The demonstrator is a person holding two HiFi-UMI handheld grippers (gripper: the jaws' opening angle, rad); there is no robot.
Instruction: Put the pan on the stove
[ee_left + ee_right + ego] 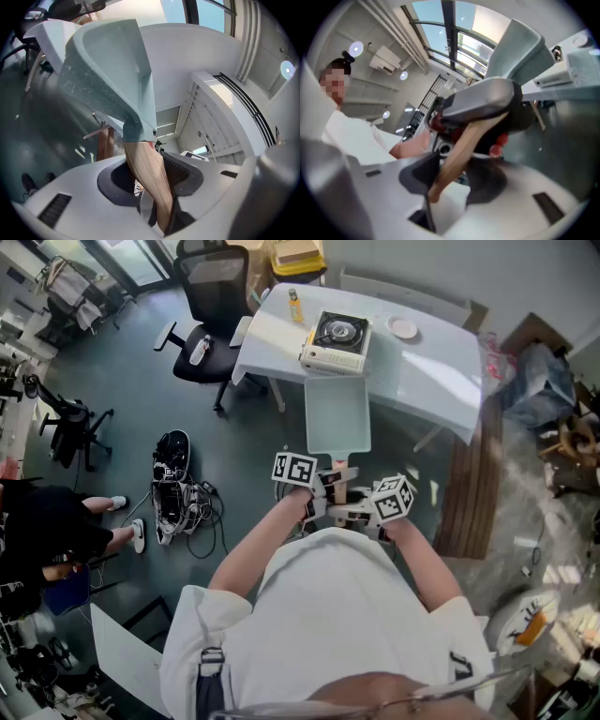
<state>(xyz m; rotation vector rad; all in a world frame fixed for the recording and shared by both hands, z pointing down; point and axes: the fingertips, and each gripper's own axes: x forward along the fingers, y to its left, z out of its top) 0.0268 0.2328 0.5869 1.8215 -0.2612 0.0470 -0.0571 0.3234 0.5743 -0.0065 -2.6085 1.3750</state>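
**Pan held in the air by its handle, short of the stove**
The left gripper [322, 489] and right gripper [354, 512] both clamp the wooden handle [339, 471], so the pale rectangular pan [337, 413] hangs just before the white table [441, 376]. It should be kept level and set down centred on the burner. Counted: one bottle [294, 306], one stove [336, 338], one plate [403, 327], one pan, two grippers.

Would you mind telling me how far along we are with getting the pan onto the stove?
Done: the pan is picked up and held in the air, short of the portable gas stove. In hand: the left claw and right claw are both shut on its wooden handle. Left: carry it over the white table and set it down on the bare burner.
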